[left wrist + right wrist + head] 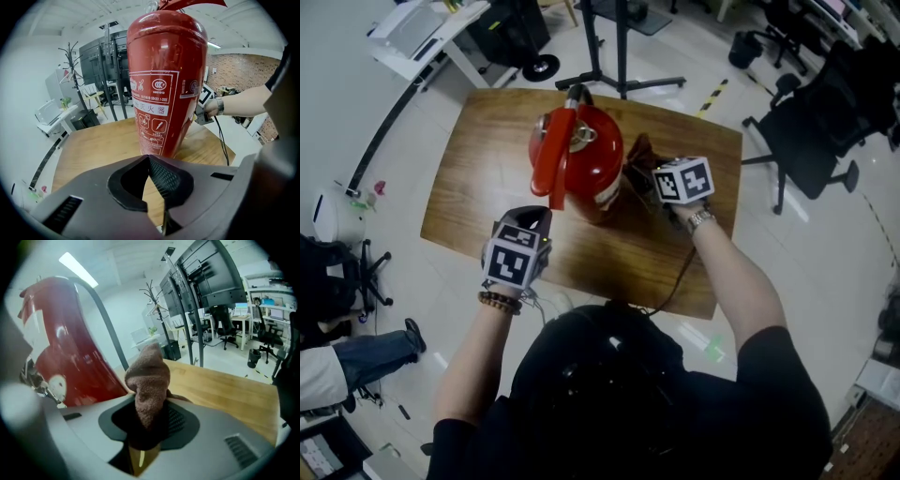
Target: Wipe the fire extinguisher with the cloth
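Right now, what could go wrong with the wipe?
The extinguisher stands free on the table. The left gripper is shut and empty, not bracing it, so a sideways wipe might tip it. The right gripper pinches only a bunched fold of cloth, which could drag out against the cylinder.

Person's left gripper: fingers pressing together, gripping nothing, pointing forward and downward; left forearm reaching forward, bare; right gripper: fingers clamping a brown cloth, angling downward; right forearm extending forward, bending at the elbow.
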Demonstrator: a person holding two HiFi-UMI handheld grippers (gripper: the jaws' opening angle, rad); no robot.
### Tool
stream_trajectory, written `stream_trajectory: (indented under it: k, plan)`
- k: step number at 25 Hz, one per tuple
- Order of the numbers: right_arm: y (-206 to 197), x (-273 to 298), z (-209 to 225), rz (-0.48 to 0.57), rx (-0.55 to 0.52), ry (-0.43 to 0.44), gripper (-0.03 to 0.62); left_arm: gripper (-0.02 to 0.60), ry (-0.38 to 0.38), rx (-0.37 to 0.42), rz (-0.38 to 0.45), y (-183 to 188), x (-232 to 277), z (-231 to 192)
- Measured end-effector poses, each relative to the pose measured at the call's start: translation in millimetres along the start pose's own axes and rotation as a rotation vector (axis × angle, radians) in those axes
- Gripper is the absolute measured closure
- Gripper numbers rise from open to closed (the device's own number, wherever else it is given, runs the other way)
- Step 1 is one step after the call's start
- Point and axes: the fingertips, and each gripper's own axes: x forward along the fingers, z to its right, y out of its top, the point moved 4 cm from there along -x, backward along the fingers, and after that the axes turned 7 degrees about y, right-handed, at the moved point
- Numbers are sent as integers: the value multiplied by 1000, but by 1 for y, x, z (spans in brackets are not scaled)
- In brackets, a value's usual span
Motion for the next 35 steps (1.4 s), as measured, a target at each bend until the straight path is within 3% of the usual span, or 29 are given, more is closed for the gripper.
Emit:
stream_trajectory:
  k: [10, 22, 29, 35]
  plan:
    - [89, -70, -37, 161, -116, 37, 473, 581, -6, 16, 36, 11, -8, 6]
    - [183, -113, -107, 347, -190, 194, 473, 581, 9, 6, 59, 12, -18, 1]
    - [200, -106, -130, 337, -229, 279, 473, 581, 21, -11, 58, 8, -20, -6]
    - [183, -80, -111, 290, -144, 336, 474, 581, 30, -22, 44, 3, -19, -11]
